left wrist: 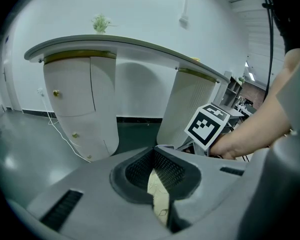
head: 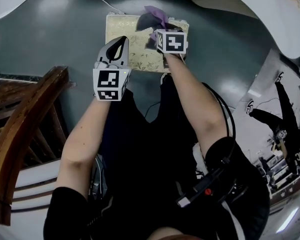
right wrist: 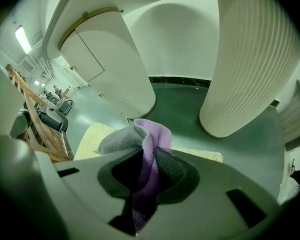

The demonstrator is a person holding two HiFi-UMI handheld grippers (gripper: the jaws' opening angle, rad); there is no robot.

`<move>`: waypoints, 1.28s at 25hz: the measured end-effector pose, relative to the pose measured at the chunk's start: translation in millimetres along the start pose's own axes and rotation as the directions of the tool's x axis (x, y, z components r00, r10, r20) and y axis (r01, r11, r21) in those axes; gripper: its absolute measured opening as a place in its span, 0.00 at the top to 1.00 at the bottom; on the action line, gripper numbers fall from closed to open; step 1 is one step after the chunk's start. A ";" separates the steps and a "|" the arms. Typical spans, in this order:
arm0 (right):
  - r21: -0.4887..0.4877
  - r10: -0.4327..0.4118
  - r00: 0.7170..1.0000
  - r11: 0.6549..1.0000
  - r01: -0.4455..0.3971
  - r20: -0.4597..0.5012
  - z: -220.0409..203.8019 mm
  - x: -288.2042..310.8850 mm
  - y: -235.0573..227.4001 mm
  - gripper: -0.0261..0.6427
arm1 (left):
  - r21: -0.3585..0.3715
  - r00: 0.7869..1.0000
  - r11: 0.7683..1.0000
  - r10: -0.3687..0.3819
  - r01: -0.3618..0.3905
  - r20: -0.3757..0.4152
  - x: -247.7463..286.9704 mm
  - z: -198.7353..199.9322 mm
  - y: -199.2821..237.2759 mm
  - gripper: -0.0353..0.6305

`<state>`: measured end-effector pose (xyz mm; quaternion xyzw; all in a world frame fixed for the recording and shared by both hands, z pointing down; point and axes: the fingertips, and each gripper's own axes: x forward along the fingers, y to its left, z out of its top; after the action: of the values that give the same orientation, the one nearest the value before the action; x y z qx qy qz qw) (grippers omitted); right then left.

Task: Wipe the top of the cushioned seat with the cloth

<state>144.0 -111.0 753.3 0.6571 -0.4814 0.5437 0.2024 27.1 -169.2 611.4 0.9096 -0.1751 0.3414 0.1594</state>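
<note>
The cushioned seat point(head: 135, 46) is a cream, patterned square on the grey-green floor ahead of me. A purple and grey cloth point(head: 152, 19) is bunched over its far right part. My right gripper point(head: 162, 31) is shut on the cloth; in the right gripper view the cloth point(right wrist: 150, 139) runs up between the jaws of that gripper point(right wrist: 147, 179), with the seat point(right wrist: 92, 139) beyond. My left gripper point(head: 121, 40) hovers over the seat's left half, jaws closed together and holding nothing. In the left gripper view only a sliver of the seat point(left wrist: 159, 196) shows through the left gripper point(left wrist: 157, 181).
A wooden chair back point(head: 20, 129) curves up at my left. White rounded counter pillars point(right wrist: 250, 59) and a cabinet point(left wrist: 80, 104) stand just beyond the seat. A thin cable point(head: 107, 3) lies on the floor near the seat's far edge. My legs in black fill the foreground.
</note>
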 end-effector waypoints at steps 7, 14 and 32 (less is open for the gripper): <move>0.017 -0.030 1.000 0.999 0.030 -0.003 -8.6 -16.7 -47.9 0.84 | -0.003 1.000 1.000 -0.012 0.012 -0.007 15.4 5.4 -24.0 0.94; 0.061 -0.147 0.989 0.987 0.149 -0.031 -28.9 -30.4 -102.5 0.84 | 0.006 0.999 1.000 -0.031 0.031 -0.024 18.5 1.6 -37.0 0.94; -0.010 0.099 0.985 0.995 -0.099 0.143 16.9 -61.5 118.5 0.84 | 0.035 0.999 0.998 -0.053 0.053 -0.010 -63.1 -0.5 77.8 0.94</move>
<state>55.1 -152.8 661.4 0.6695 -0.5276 0.5036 0.1408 -51.0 -224.8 582.4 0.9151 -0.1442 0.3442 0.1530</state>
